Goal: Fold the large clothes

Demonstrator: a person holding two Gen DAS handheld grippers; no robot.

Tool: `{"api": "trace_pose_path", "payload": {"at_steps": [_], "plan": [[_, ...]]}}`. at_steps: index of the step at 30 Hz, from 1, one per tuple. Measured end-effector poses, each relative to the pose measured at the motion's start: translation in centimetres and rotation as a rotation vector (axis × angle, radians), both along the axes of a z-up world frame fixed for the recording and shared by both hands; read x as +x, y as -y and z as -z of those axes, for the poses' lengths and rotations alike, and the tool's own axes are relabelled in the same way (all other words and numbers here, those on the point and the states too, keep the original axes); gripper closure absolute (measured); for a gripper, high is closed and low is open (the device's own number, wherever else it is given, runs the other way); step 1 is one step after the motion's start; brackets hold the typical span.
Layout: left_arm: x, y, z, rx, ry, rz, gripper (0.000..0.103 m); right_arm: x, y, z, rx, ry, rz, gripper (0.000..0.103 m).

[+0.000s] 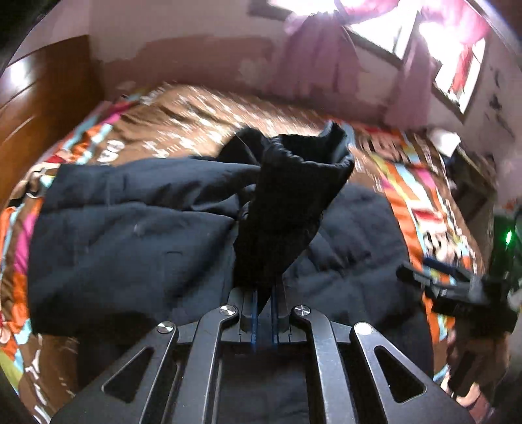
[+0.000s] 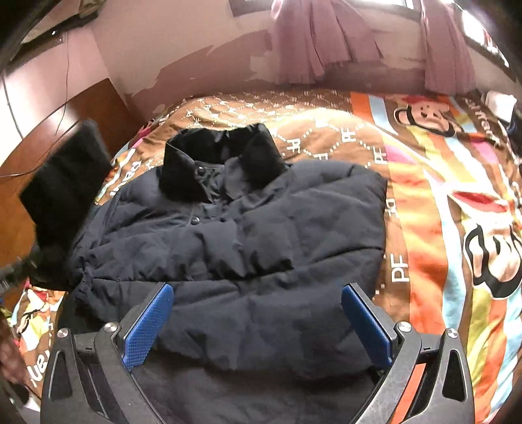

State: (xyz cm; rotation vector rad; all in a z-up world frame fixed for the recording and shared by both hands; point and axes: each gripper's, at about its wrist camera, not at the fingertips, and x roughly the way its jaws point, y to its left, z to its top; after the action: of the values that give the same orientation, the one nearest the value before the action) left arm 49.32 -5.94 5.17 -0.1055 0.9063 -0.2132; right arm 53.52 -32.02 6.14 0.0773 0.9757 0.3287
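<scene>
A dark navy puffer jacket [image 2: 261,234] lies spread on the bed, its black collar [image 2: 222,163] at the far end. My left gripper [image 1: 264,303] is shut on one black sleeve [image 1: 293,202], which stands up from the jaws with its elastic cuff on top. In the right wrist view that same sleeve [image 2: 62,189] hangs lifted at the jacket's left side. My right gripper [image 2: 257,323] hovers over the jacket's near hem, open, its blue pads [image 2: 150,323] wide apart with nothing pinched. The left wrist view shows the right gripper [image 1: 456,287] at the jacket's right edge.
The bed cover [image 2: 424,195] is brown and orange with cartoon monkeys and reaches beyond the jacket to the right. A wooden headboard [image 1: 42,98] stands at the left. Pink curtains [image 2: 326,39] hang on the far wall under a bright window [image 1: 375,22].
</scene>
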Motion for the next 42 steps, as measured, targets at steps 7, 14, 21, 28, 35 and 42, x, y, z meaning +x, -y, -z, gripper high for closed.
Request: {"api": "trace_pose_path", "payload": {"at_steps": [7,14,21,28,35,42], "plan": [[-0.2,5.0,5.4,0.036,-0.108,0.121,0.099,1.0,1.1,1.6,0.170,-0.078,0.006,0.000],[-1.3,7.3,8.4,0.089,-0.153,0.205,0.099,2.3,2.2,3.4,0.392,-0.204,0.050,0.015],[-1.4,6.1,8.4,0.033,-0.172,0.270,0.096,3.6,0.5,5.7,0.380,-0.341,0.018,0.066],[-1.9,4.1,7.0,-0.034,-0.244,0.321,0.078,2.1,0.8,3.0,0.283,-0.195,0.047,0.098],[-3.2,0.7,3.2,-0.025,-0.145,0.230,0.061,0.9,3.2,-0.7,0.145,-0.053,0.093,0.098],[0.0,-5.1,3.6,0.023,-0.146,-0.069,0.061,2.2,4.8,1.2,0.035,-0.073,0.137,0.098]]}}
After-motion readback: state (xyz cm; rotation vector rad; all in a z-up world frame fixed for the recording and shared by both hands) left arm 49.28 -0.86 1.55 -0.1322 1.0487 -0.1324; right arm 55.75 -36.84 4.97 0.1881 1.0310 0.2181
